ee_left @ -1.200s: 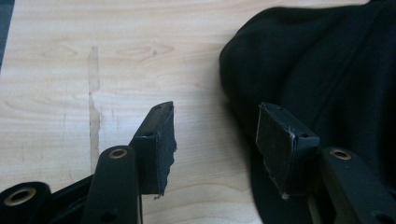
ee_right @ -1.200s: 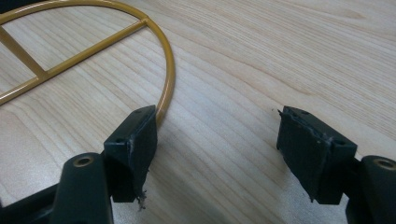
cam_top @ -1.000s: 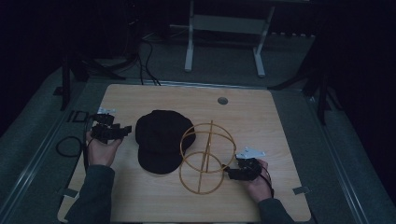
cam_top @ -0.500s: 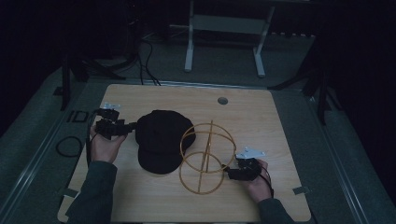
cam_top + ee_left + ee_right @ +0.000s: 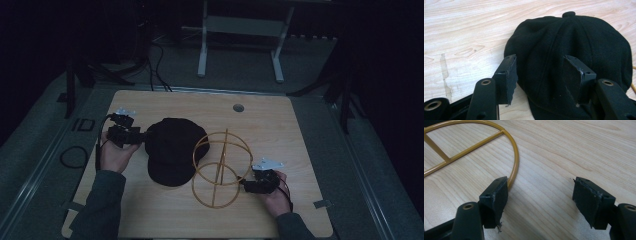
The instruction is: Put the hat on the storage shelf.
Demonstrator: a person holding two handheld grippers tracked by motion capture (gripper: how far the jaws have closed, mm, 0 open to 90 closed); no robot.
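A black flat cap lies on the wooden table, left of centre. A gold wire stand made of rings stands beside it on the right. My left gripper is open at the cap's left edge. In the left gripper view its jaws straddle the edge of the cap, one fingertip over bare wood, the other over the fabric. My right gripper is open at the stand's lower right ring. In the right gripper view that ring passes just beyond the left fingertip, and only wood lies between the jaws.
A round cable hole sits near the table's far edge. A white frame stands on the floor beyond the table. Cables lie on the floor at the left. Bare wood stretches right of the stand.
My left gripper has moved right, from off the cap's left side up to its edge, so the jaws now straddle the fabric. The right gripper has stayed put.
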